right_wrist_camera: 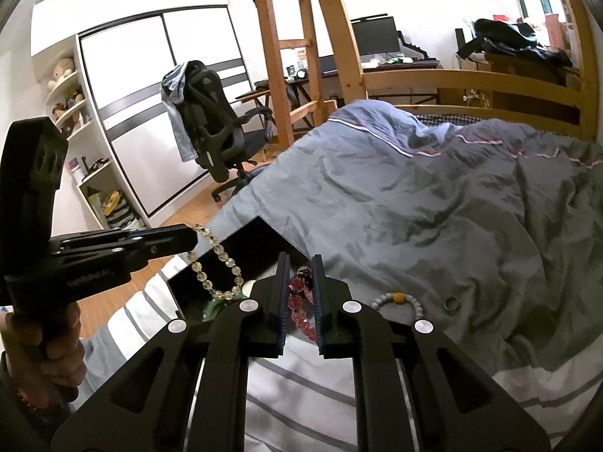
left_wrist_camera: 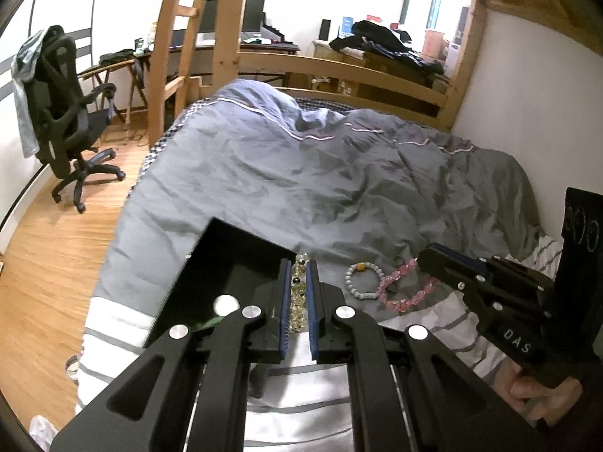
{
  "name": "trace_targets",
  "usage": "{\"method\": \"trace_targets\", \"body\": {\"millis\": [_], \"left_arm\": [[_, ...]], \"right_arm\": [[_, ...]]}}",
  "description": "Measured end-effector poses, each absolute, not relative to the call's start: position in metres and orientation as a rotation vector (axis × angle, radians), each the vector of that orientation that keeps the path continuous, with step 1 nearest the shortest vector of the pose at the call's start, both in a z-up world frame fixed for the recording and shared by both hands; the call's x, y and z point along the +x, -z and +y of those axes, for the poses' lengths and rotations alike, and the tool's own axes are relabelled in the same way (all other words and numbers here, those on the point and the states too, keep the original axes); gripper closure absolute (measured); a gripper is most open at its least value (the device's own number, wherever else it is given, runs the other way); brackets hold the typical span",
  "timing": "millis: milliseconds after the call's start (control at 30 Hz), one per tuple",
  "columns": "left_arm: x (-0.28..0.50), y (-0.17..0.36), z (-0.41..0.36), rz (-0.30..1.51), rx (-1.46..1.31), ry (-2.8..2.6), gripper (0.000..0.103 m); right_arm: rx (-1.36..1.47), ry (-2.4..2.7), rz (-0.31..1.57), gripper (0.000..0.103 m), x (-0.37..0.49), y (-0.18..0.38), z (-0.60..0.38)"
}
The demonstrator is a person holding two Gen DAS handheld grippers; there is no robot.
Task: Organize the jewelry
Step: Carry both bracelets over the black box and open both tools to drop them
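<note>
Holding two strands at once, you have both tools occupied.

Item 1: yellow bead bracelet (right_wrist_camera: 216, 263). Clear, pale-yellow faceted beads with one dark bead, strung on a cord. Your left gripper (left_wrist_camera: 299, 293) is narrowed onto it, beads pinched between the blue pads; in the right wrist view the loop dangles free above the black tray (right_wrist_camera: 260, 239). Judged light, limp and slick-faceted: it will swing and may slide through the pads. Grip across two or three beads, not one.

Item 2: pink bead bracelet (left_wrist_camera: 407, 286). Translucent pink beads, rounded, glossy, with a few darker ones. Your right gripper (right_wrist_camera: 301, 293) is closed to a narrow gap on one arc of it; most of the loop lies on the bedding. Probably elastic-strung, so it may stretch before it lifts.

Item 3: white bead bracelet (left_wrist_camera: 363, 280). Matte white beads with a single amber bead, lying flat on the duvet (left_wrist_camera: 301, 173), just beside the pink one. Untouched.

Item 4: ring (right_wrist_camera: 450, 303). Small metal band resting on the duvet near the white bracelet. Thin and hard; likely the trickiest pick on soft cloth.

Receptacle: black tray, rigid, glossy, shallow-walled, resting on the striped sheet (left_wrist_camera: 113, 320); a green piece and a pale round object lie inside, too unclear to identify.
</note>
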State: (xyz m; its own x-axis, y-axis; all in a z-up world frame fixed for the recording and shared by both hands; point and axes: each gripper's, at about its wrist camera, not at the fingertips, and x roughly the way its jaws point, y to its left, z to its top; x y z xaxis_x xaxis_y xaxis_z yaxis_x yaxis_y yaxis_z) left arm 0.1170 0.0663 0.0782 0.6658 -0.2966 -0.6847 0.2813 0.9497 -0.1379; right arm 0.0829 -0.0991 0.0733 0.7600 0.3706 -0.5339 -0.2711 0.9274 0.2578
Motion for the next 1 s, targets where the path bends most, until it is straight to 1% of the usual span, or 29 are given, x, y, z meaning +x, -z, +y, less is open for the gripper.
{"method": "trace_targets", "body": {"millis": [467, 767, 1000], "left_arm": [[0.114, -0.085, 0.123, 0.779, -0.050, 0.256, 0.095], [0.132, -0.058, 0.153, 0.852, -0.114, 0.235, 0.095], [0.139, -0.045, 0.155, 0.897, -0.119, 0.226, 0.095]], "right_arm": [[0.102, -0.397, 0.594, 0.091, 0.102, -0.092, -0.042], [0.087, -0.442, 0.648, 0.091, 0.126, -0.065, -0.002], [0.086, -0.449, 0.690, 0.091, 0.134, -0.044, 0.011]]}}
